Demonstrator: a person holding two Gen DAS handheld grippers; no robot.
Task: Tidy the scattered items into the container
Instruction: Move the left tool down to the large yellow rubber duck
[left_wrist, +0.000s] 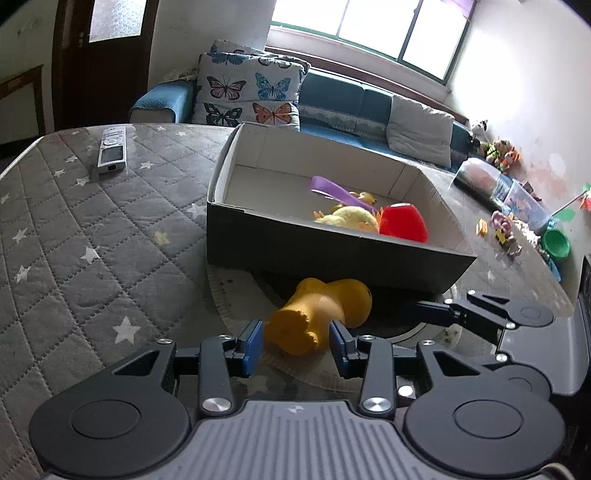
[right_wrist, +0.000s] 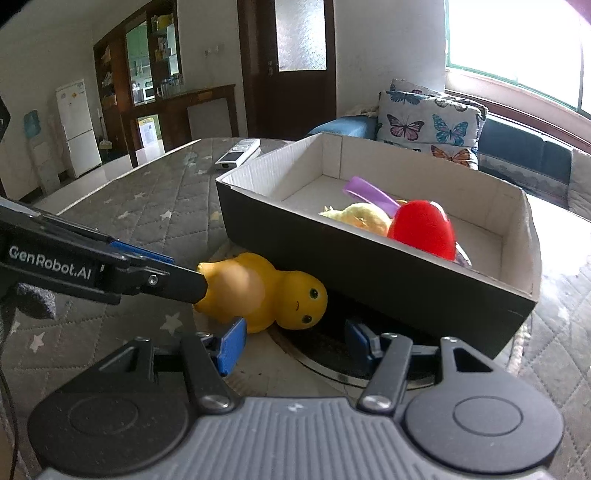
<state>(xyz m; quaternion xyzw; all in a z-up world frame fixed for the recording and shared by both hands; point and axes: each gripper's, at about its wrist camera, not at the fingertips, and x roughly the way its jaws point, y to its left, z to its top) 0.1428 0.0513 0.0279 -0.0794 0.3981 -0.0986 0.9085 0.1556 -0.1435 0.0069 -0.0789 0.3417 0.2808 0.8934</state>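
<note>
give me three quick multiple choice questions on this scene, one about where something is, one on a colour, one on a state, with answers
1. Where does the yellow rubber toy lie?
A. inside the box
B. on the table in front of the box's dark outer wall
C. on the sofa

2. What colour is the round toy at the near wall inside the box?
A. green
B. blue
C. red

3. How does the left gripper stand to the yellow toy?
A. its jaws are on either side of the toy's base end
B. it holds the toy high above the box
C. it is far off, by the remote

Answers:
1 B: the toy lies on its side outside the box, close to its wall.
2 C: it is bright red, beside a yellow plush.
3 A: one blue pad sits at each flank of the base, the toy still on the table.
</note>
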